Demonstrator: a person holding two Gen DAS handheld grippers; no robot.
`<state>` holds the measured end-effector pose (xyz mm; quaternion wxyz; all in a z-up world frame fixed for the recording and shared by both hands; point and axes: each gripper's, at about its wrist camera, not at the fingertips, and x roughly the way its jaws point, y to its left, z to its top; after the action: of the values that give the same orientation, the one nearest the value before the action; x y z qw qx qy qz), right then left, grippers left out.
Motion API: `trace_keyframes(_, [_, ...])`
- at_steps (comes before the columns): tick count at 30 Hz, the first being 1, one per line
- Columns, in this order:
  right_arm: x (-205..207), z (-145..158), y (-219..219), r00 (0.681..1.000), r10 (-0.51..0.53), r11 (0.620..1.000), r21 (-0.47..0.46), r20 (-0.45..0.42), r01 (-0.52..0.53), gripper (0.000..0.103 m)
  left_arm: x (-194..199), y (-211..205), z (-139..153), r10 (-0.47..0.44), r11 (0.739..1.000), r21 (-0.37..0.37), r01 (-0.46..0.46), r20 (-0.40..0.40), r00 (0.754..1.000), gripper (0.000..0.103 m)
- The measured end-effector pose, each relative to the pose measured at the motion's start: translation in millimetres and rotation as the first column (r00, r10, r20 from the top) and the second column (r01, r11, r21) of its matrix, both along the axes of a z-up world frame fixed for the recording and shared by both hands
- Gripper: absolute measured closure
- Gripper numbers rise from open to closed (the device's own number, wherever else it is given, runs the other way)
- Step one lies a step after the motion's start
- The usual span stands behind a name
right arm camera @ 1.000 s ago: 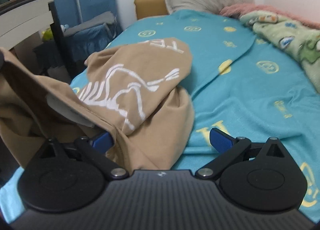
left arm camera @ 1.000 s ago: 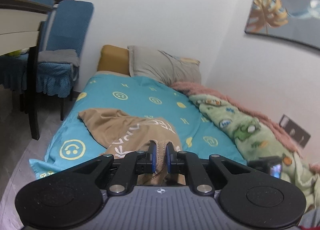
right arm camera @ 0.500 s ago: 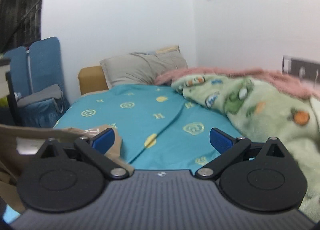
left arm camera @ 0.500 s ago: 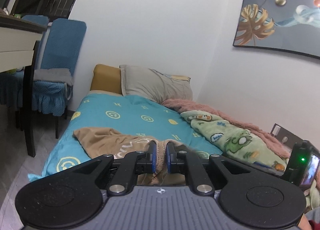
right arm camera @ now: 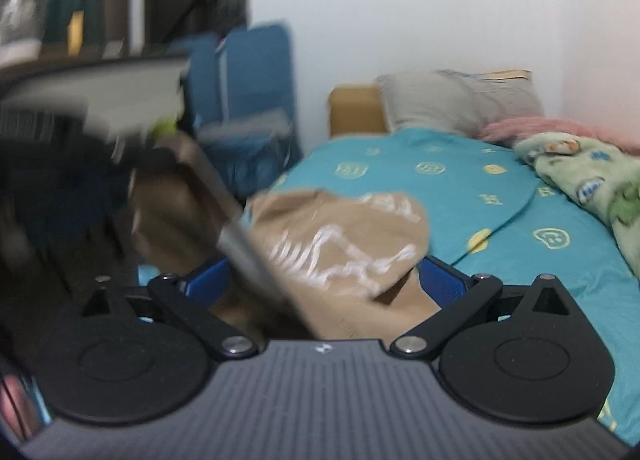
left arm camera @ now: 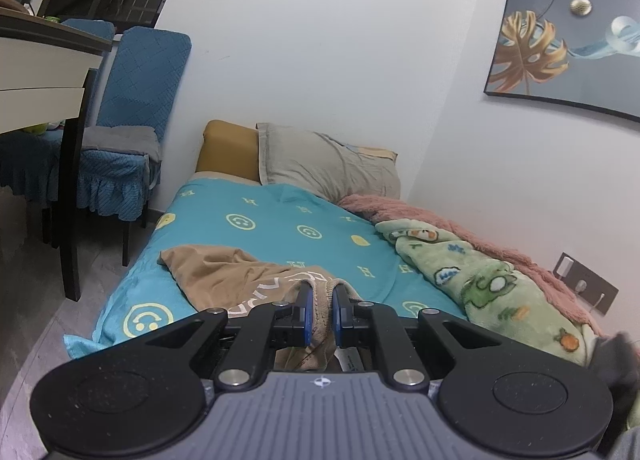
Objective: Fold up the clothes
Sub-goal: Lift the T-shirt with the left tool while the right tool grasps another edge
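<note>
Tan garment [left arm camera: 224,272] with white printed lettering lies crumpled on the near part of the bed [left arm camera: 280,220], one edge lifted into the left hand-held gripper [left arm camera: 319,310], whose two blue fingers are pressed together on a ribbed hem of the cloth. The lettering is folded and cannot be read. In the right wrist view the same tan garment [right arm camera: 340,244] is bunched between the spread blue fingers of the right hand-held gripper [right arm camera: 324,280], which stands wide open; that view is blurred, and the left side of it is hard to make out. The teal bedsheet carries yellow smiley faces and "H" marks. Two pillows lean at the head: one grey [left arm camera: 324,164], one mustard [left arm camera: 228,150]. A green cartoon blanket [left arm camera: 480,280] and a pink one [left arm camera: 420,216] lie along the wall. Two blue-covered chairs [left arm camera: 132,116] stand beside the bed. One framed picture [left arm camera: 560,24] hangs cut off at the edge.
</note>
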<state>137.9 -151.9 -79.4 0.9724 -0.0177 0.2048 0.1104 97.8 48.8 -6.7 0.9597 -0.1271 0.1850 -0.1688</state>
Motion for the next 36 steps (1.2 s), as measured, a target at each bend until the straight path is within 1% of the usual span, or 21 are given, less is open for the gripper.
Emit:
trace_keyframes(1, [4.1,-4.7,5.8,1.000,-0.003,0.999,-0.045,-0.017,0.002,0.000,-0.2,0.9,0.4,0.004,1.000,-0.004,-0.004,0.003,1.000,0.092])
trace_keyframes(3, [21.1,-17.9,3.8,0.993,-0.096,0.991,-0.105,-0.075,0.088,0.000,-0.7,2.6,1.3,0.012,1.000,-0.011,-0.012,0.010,1.000,0.092])
trace_keyframes(4, [30.9,-23.4,-4.3,0.980,-0.157,0.984,-0.106,-0.119,0.145,0.000,-2.0,4.4,2.1,0.031,0.999,-0.017,-0.030,0.020,0.999,0.092])
trace_keyframes(5, [36.7,-26.7,-20.3,0.962,-0.222,0.975,-0.053,-0.158,0.216,0.000,-2.7,7.3,2.9,0.045,0.999,-0.024,-0.045,0.023,0.999,0.092])
trace_keyframes(7, [47.6,-33.2,-51.5,0.913,-0.327,0.936,0.049,-0.243,0.348,0.001,-2.8,12.6,3.4,0.068,0.997,-0.039,-0.067,0.016,0.998,0.092])
trace_keyframes(8, [48.3,-36.1,-61.7,0.906,-0.317,0.925,0.120,-0.280,0.361,0.001,-1.4,14.1,2.7,0.078,0.996,-0.034,-0.078,-0.001,0.997,0.092])
trace_keyframes(9, [49.1,-39.0,-71.9,0.899,-0.303,0.908,0.190,-0.316,0.373,0.007,0.0,15.7,1.8,0.088,0.996,-0.028,-0.088,-0.018,0.996,0.092])
trace_keyframes(10, [49.9,-41.9,-82.1,0.892,-0.287,0.885,0.259,-0.350,0.387,0.029,2.1,17.0,-0.3,0.093,0.995,-0.021,-0.094,-0.042,0.995,0.092])
trace_keyframes(11, [49.9,-44.4,-89.5,0.887,-0.269,0.864,0.313,-0.376,0.395,0.040,4.1,18.5,-3.2,0.099,0.995,-0.014,-0.100,-0.069,0.993,0.092])
trace_keyframes(12, [46.8,-44.0,-82.3,0.895,-0.259,0.876,0.303,-0.364,0.376,0.052,6.1,19.9,-6.1,0.105,0.994,-0.006,-0.106,-0.096,0.990,0.092])
trace_keyframes(13, [45.5,-39.5,-75.6,0.905,-0.257,0.890,0.281,-0.340,0.358,0.070,8.1,21.3,-9.0,0.111,0.994,0.002,-0.111,-0.123,0.986,0.092])
trace_keyframes(14, [43.1,-34.8,-69.8,0.917,-0.250,0.905,0.262,-0.309,0.335,0.078,10.2,22.1,-11.9,0.114,0.993,0.017,-0.113,-0.144,0.983,0.092])
trace_keyframes(15, [42.4,-30.1,-67.7,0.927,-0.250,0.914,0.247,-0.281,0.321,0.081,11.5,23.0,-14.5,0.124,0.992,0.034,-0.120,-0.161,0.979,0.092])
trace_keyframes(17, [40.9,-21.1,-64.1,0.942,-0.246,0.930,0.219,-0.227,0.296,0.084,15.2,25.1,-20.2,0.128,0.991,0.055,-0.119,-0.206,0.970,0.092])
trace_keyframes(20, [38.6,-14.4,-67.7,0.950,-0.240,0.933,0.222,-0.199,0.282,0.085,22.2,25.8,-33.5,0.126,0.991,0.084,-0.106,-0.291,0.949,0.091])
trace_keyframes(24, [38.4,-14.0,-73.9,0.952,-0.218,0.922,0.275,-0.215,0.274,0.085,27.8,23.8,-52.8,0.145,0.985,0.142,-0.098,-0.371,0.917,0.082])
trace_keyframes(25, [35.7,-14.4,-71.7,0.952,-0.214,0.922,0.278,-0.217,0.271,0.085,28.5,23.0,-55.4,0.148,0.984,0.149,-0.097,-0.380,0.913,0.077])
trace_keyframes(27, [35.5,-13.6,-70.7,0.954,-0.208,0.922,0.282,-0.217,0.266,0.086,29.0,18.6,-58.3,0.141,0.983,0.164,-0.082,-0.385,0.912,0.054])
trace_keyframes(30, [34.3,-10.3,-68.7,0.958,-0.198,0.923,0.291,-0.208,0.254,0.086,29.4,3.3,-62.1,0.135,0.972,0.231,-0.049,-0.372,0.918,0.051])
trace_keyframes(33, [30.8,-4.9,-66.4,0.965,-0.199,0.925,0.291,-0.172,0.243,0.086,35.9,-11.8,-73.5,0.205,0.935,0.349,-0.069,-0.371,0.906,0.051])
trace_keyframes(36, [25.5,0.5,-69.7,0.964,-0.240,0.919,0.294,-0.113,0.263,0.085,41.1,-10.4,-83.4,0.350,0.878,0.447,-0.174,-0.349,0.869,0.050])
